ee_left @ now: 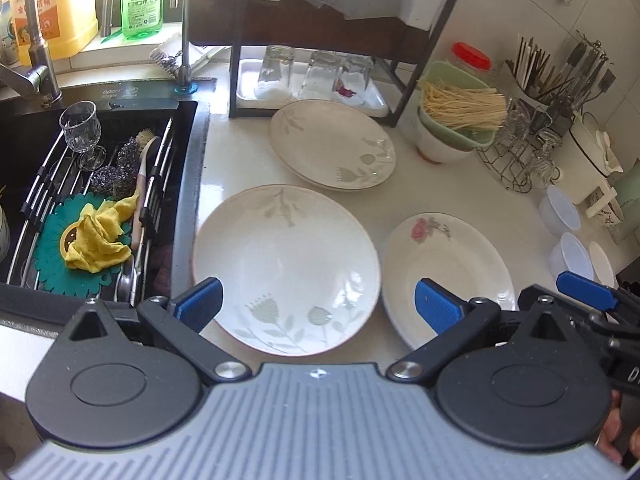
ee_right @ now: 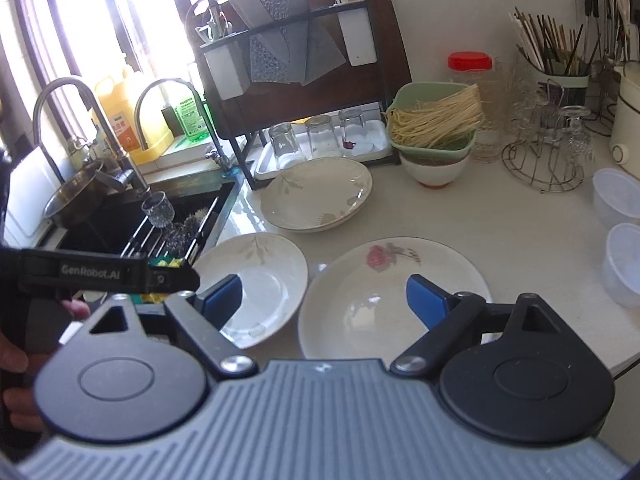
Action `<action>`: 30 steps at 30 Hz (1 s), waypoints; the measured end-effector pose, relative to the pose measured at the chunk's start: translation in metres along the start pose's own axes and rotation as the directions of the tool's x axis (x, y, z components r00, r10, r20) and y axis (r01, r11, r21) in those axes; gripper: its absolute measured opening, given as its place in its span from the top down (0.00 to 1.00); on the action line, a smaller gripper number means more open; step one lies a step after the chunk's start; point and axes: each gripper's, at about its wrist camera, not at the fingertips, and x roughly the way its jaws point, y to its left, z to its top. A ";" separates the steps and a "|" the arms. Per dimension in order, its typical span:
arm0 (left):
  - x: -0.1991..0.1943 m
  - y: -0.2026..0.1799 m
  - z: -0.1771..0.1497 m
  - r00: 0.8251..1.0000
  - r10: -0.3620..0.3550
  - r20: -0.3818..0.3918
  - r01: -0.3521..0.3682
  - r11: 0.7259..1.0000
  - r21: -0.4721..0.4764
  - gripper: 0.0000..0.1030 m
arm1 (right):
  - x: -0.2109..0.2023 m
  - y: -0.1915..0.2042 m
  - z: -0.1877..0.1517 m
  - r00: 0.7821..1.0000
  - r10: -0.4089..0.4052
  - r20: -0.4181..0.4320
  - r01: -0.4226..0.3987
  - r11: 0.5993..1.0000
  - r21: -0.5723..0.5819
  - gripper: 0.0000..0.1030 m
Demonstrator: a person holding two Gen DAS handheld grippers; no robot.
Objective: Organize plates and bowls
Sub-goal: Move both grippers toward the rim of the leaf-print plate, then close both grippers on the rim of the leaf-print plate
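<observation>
A white plate with grey flowers [ee_left: 286, 264] lies on the counter beside the sink; it also shows in the right wrist view [ee_right: 260, 280]. A rose-print plate [ee_left: 452, 276] lies to its right, also in the right wrist view [ee_right: 384, 292]. Two stacked leaf-print plates [ee_left: 332, 144] sit farther back, also in the right wrist view [ee_right: 316, 194]. My left gripper [ee_left: 318, 306] is open and empty, hovering over the near edge of the grey-flower plate. My right gripper [ee_right: 324, 298] is open and empty, over the rose plate's left part.
A black sink [ee_left: 88, 200] with a rack, a goblet and a yellow cloth lies at left. A dark rack [ee_left: 320, 40] with upturned glasses stands behind. A green bowl of noodles [ee_left: 460, 108] sits on a white bowl. Plastic bowls [ee_right: 624, 232] stand at right.
</observation>
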 end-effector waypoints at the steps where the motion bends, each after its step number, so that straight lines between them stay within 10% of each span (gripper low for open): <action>1: 0.003 0.006 0.002 1.000 -0.005 -0.006 0.005 1.000 0.001 0.00 | 0.005 0.003 0.001 1.000 0.001 -0.003 -0.001 1.000 0.011 0.12; 9: 0.042 0.052 0.011 0.998 -0.012 -0.065 0.012 1.000 0.001 0.00 | 0.049 0.022 -0.005 0.994 0.037 -0.101 -0.031 0.998 0.056 0.13; 17: 0.086 0.077 0.027 0.995 0.008 -0.099 -0.006 1.000 0.024 0.05 | 0.088 0.029 -0.019 0.969 0.102 -0.224 -0.069 0.986 0.149 0.59; 30: 0.132 0.095 0.045 0.992 0.024 -0.126 -0.023 1.000 0.011 0.52 | 0.131 0.028 -0.033 0.941 0.082 -0.329 -0.008 0.976 0.219 0.75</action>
